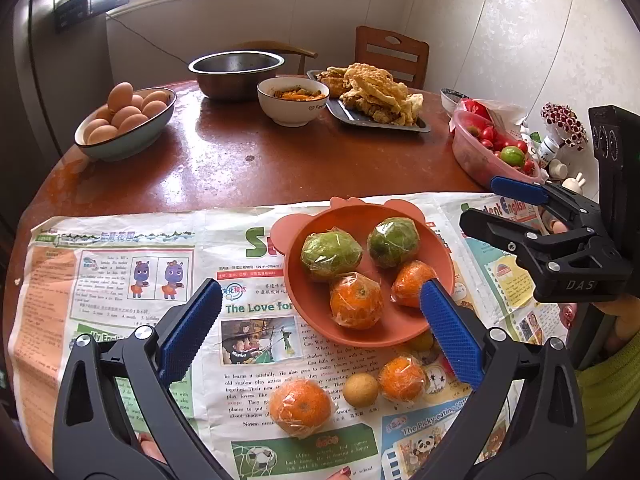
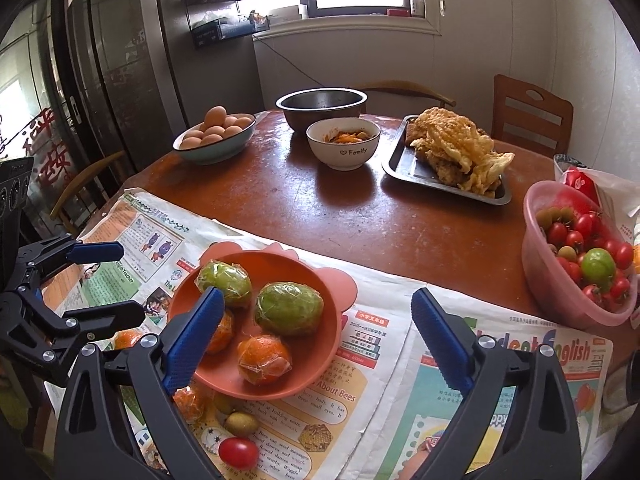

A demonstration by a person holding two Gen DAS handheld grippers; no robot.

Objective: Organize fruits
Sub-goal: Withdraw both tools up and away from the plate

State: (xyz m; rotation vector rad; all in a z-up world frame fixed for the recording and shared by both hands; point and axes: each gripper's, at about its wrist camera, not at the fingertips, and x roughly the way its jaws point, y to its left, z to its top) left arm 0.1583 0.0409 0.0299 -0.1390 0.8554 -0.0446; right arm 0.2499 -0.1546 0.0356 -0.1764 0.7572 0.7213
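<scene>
The orange bowl [image 1: 362,276] sits on the newspaper [image 1: 120,280] at centre right of the left wrist view, its eared rim toward the top of the frame. In it lie four wrapped fruits: two green ones [image 1: 331,255] side by side at the back and two oranges [image 1: 355,300] in front. All are roundish, so no long axis shows; the stem end of the near orange faces up.

On the paper below the bowl, in the lower middle of that view, rest a wrapped orange [image 1: 300,407], a small brown fruit [image 1: 361,389] just to its right, and another wrapped orange [image 1: 401,378] beside that. In the right wrist view a red tomato [image 2: 238,453] lies at the lower left, near a small brown fruit [image 2: 241,423].

The left gripper [image 1: 322,320] has its jaws wide apart and holds nothing; its right pad [image 1: 450,332] overlaps the bowl's near right rim in the picture, though whether it touches cannot be told. The right gripper [image 2: 316,338] likewise has its jaws spread wide and empty, its left pad [image 2: 196,340] lying across the bowl's left side in the frame, the right one over bare newspaper.

A pink tub [image 2: 560,292] of tomatoes stands at the right edge of the worktop [image 2: 320,208].
</scene>
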